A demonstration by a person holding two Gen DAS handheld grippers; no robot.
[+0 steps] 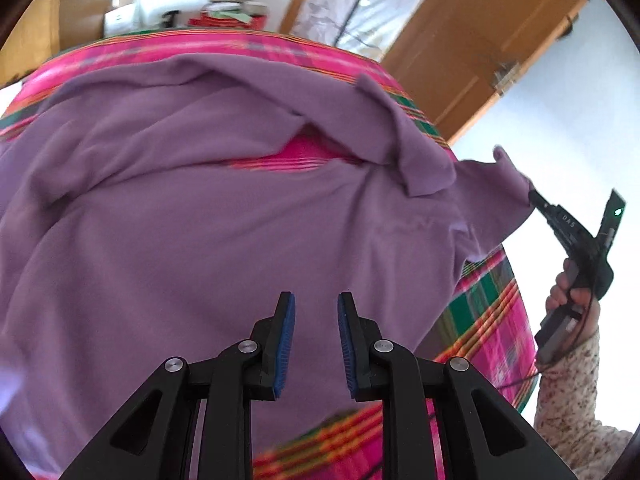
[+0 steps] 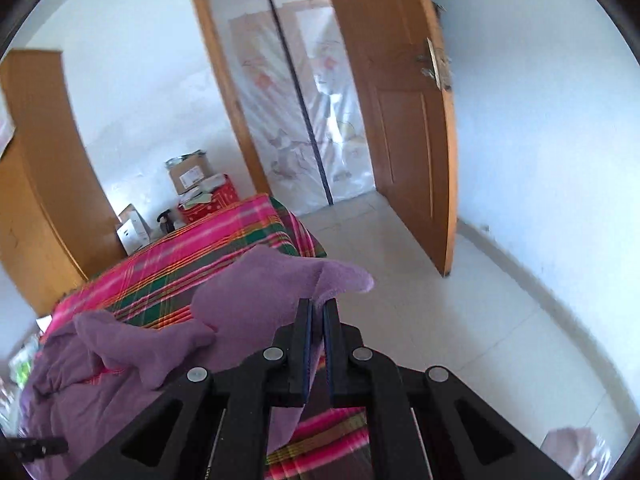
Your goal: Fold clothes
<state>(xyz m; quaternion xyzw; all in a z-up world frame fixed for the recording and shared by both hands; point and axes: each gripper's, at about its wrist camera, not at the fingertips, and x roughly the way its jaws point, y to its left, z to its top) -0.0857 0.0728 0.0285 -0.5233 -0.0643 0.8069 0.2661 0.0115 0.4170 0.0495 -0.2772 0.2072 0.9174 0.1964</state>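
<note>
A purple polo shirt (image 1: 200, 220) lies spread and rumpled over a bed with a pink and green plaid cover (image 1: 492, 312). My left gripper (image 1: 316, 308) hovers open just above the shirt's body, with nothing between its blue pads. My right gripper (image 2: 318, 312) is shut on a sleeve (image 2: 280, 292) of the shirt and holds it lifted off the bed's right side. In the left wrist view that right gripper (image 1: 534, 198) shows at the far right, with the sleeve (image 1: 496, 200) stretched toward it and a hand (image 1: 568, 288) on its handle.
An open wooden door (image 2: 404, 120) and a curtained doorway (image 2: 304, 100) stand beyond the bed. Cardboard boxes (image 2: 190, 174) and a red box are stacked past the bed's far end. A wooden wardrobe (image 2: 44, 184) rises on the left. White tiled floor (image 2: 460, 340) lies right of the bed.
</note>
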